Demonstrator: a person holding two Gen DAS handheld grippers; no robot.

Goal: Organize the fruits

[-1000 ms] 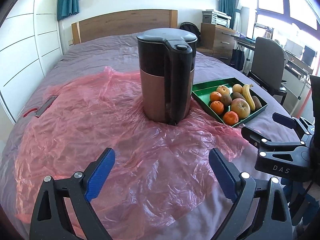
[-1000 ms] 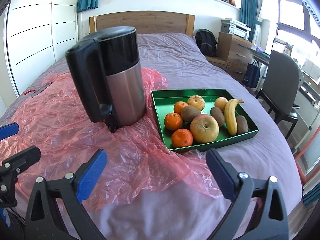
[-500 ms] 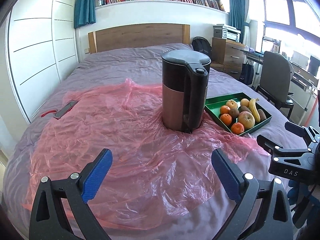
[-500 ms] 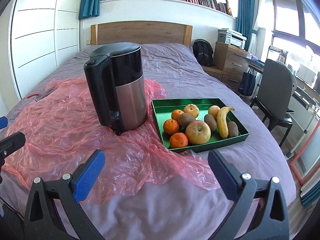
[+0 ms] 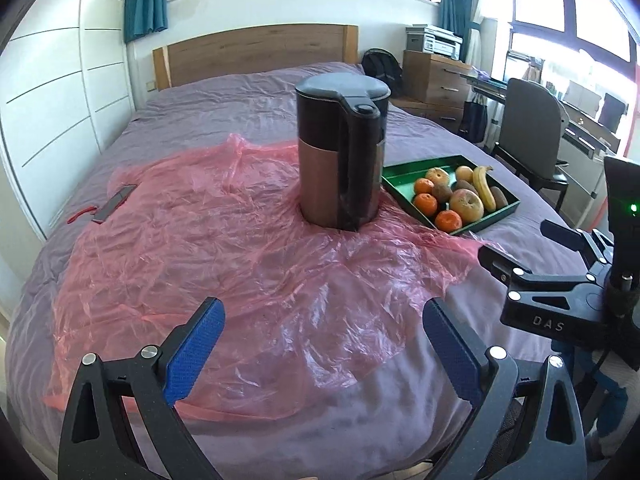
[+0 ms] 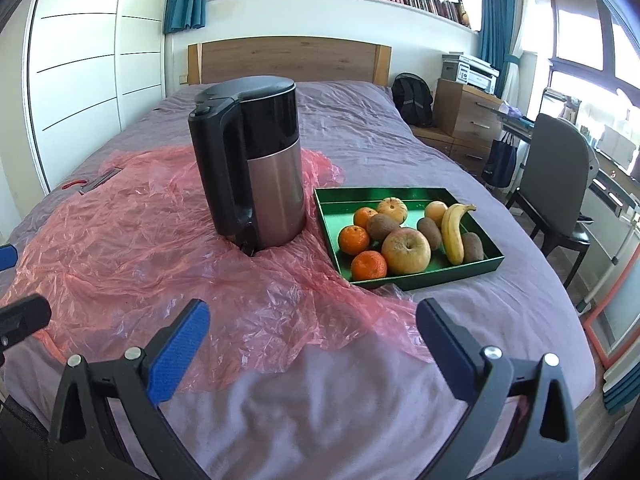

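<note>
A green tray [image 6: 332,220] sits on the bed to the right and holds several fruits: mandarins [image 6: 369,265], a large apple [image 6: 406,251], kiwis [image 6: 382,225] and a banana [image 6: 453,232]. The tray also shows in the left wrist view [image 5: 400,190]. My left gripper [image 5: 320,344] is open and empty over the near end of the bed. My right gripper [image 6: 312,340] is open and empty, well short of the tray. It also shows in the left wrist view [image 5: 532,246].
A tall black and steel kettle [image 6: 256,172] stands on a crumpled pink plastic sheet [image 6: 140,240] just left of the tray. A small dark object with a red loop [image 5: 112,206] lies far left. A chair [image 6: 560,188] and drawers stand right of the bed.
Both grippers have pulled back from the kettle and tray, which look smaller and farther than a second ago. Nothing on the bed has moved. Both grippers stay open.
</note>
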